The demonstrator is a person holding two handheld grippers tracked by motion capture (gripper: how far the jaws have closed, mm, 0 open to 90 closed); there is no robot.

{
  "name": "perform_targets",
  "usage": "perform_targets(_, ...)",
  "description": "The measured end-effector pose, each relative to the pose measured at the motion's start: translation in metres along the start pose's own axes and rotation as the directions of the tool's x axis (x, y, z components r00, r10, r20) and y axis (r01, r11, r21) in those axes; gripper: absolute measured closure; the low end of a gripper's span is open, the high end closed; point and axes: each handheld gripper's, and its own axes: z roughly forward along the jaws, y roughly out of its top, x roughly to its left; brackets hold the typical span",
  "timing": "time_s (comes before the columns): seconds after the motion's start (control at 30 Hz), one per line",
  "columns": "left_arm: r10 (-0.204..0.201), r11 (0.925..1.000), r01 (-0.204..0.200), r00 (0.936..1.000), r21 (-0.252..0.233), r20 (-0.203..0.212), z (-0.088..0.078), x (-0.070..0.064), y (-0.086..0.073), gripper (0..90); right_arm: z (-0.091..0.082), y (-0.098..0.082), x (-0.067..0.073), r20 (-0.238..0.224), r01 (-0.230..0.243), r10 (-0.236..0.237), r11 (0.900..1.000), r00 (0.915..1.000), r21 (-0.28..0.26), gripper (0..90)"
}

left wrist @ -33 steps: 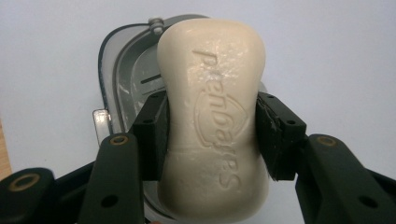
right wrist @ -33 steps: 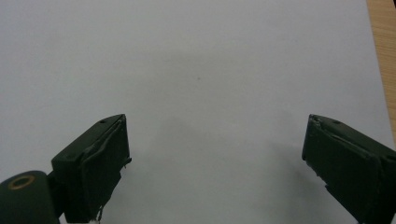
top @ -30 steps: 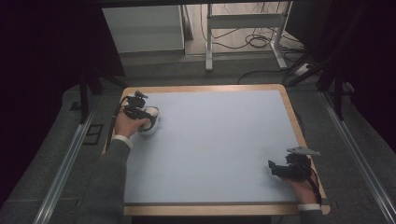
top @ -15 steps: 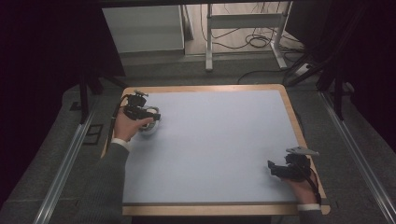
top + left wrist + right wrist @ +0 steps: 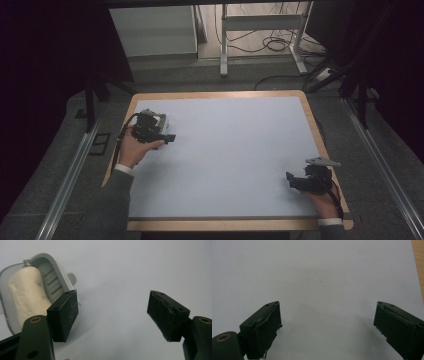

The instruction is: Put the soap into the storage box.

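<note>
A grey soap dish (image 5: 53, 277) holding a cream bar of soap (image 5: 27, 295) lies on the pale blue mat, just left of and behind my left gripper's left jaw. My left gripper (image 5: 112, 298) is open, with bare mat between its jaws. From above, the left gripper (image 5: 169, 137) sits at the mat's far left, pointing right, with the dish (image 5: 159, 119) partly hidden beside it. My right gripper (image 5: 290, 181) rests near the front right corner, pointing left. It (image 5: 327, 312) is open over bare mat and holds nothing.
The pale mat (image 5: 230, 150) covers a wooden-rimmed table (image 5: 220, 94). The wooden rim (image 5: 418, 265) runs close to the right gripper. Metal rails (image 5: 70, 180) flank the table on the floor. White furniture legs and cables (image 5: 260, 45) stand beyond the far edge.
My left gripper has drawn back off the soap dish and turned, so its jaws now point right beside the dish. The right gripper has stayed put.
</note>
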Motion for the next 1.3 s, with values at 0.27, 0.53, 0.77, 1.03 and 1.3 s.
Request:
perform_targets(0.27, 0.050, 0.9981, -0.049, 0.9979, -0.036, 0.040, 0.003, -0.023, -0.031, 25.0, 0.000, 0.000, 0.001, 0.002, 0.008, -0.008, 1.000, 1.0000, 0.003, 7.1)
perform_targets(0.53, 0.066, 0.9974, -0.064, 0.9952, -0.034, 0.072, 0.015, -0.047, -0.063, 24.7, 0.001, 0.000, 0.001, 0.003, 0.013, -0.013, 1.000, 0.9999, 0.005, 7.1)
perform_targets(0.77, 0.043, 0.9989, -0.041, 0.9953, -0.024, 0.087, 0.024, -0.057, -0.089, 24.4, 0.000, 0.000, 0.002, 0.000, 0.013, -0.013, 1.000, 0.9999, 0.002, 7.1)
perform_targets(1.03, 0.026, 0.9996, -0.025, 0.9965, -0.016, 0.079, 0.024, -0.056, -0.105, 24.0, 0.000, 0.000, 0.002, 0.002, 0.014, -0.014, 1.000, 0.9999, -0.003, 7.1)
perform_targets(1.3, 0.022, 0.9987, -0.019, 0.9970, -0.048, 0.074, 0.017, -0.054, -0.107, 24.3, -0.001, 0.002, 0.006, 0.003, 0.037, -0.037, 0.999, 0.9993, -0.025, 7.1)
